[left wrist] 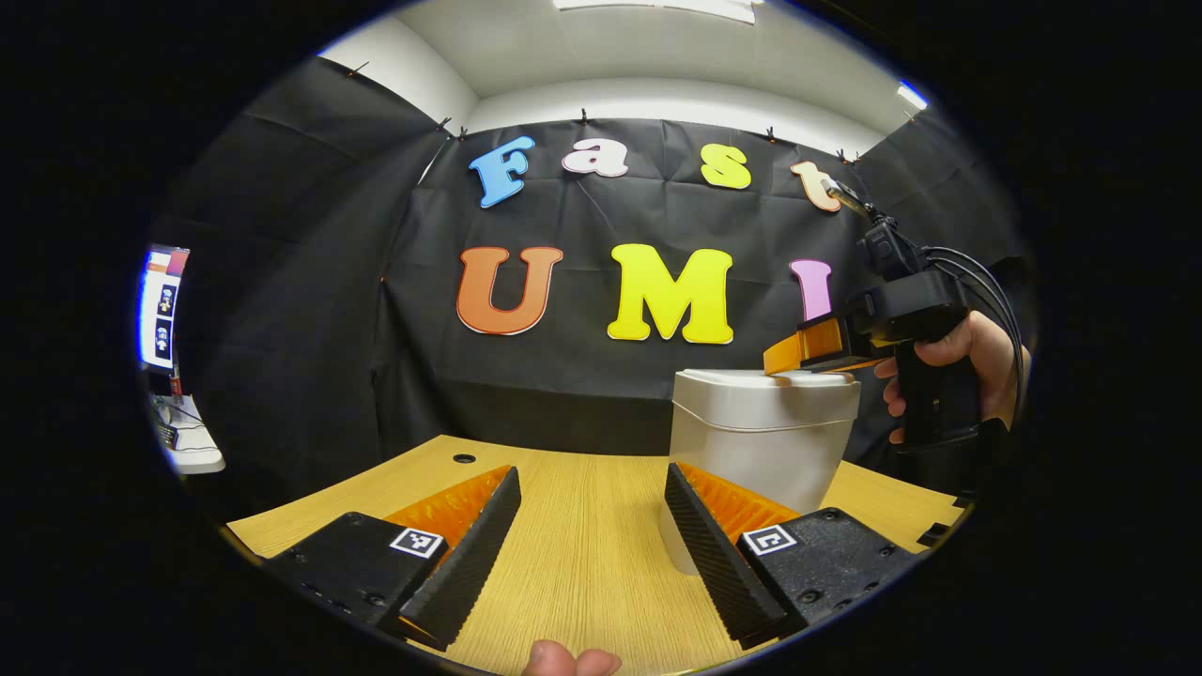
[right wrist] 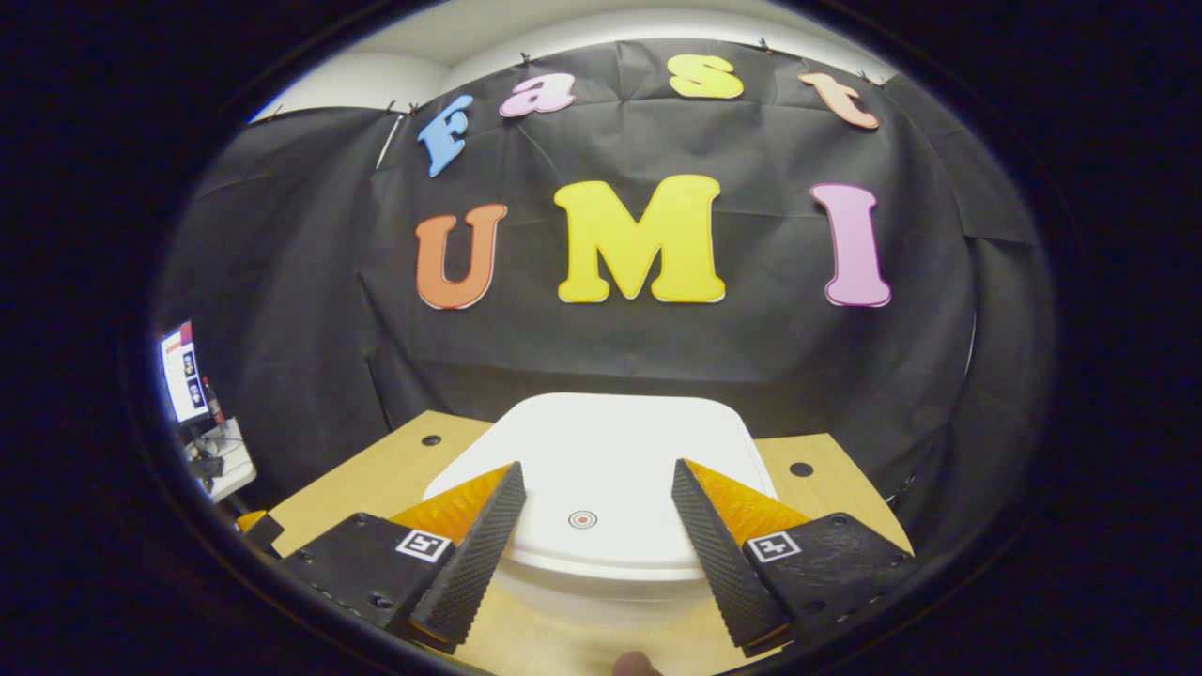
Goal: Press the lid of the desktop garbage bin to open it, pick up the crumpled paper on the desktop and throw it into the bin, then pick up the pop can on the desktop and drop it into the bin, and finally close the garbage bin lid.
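We held the left gripper point(left wrist: 592, 526) low over bare wood-grain counter point(left wrist: 582, 554), jaws wide apart and empty. The white, round-cornered garbage bin point(left wrist: 756, 441) stood at right of centre, lid point(right wrist: 601, 469) closed. Our right gripper point(right wrist: 592, 526) hovered over that lid, jaws spread, gripping nothing.

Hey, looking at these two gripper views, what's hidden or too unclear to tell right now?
- Bin inside: lid down in both views, so the contents are hidden.
- Bin's lower front, left gripper view: covered by the left gripper.
- Right gripper, left gripper view: seen side-on above the lid, so contact with the lid is unclear.
- Table near edge: cut off in both views.
- Monitor: too small to read.
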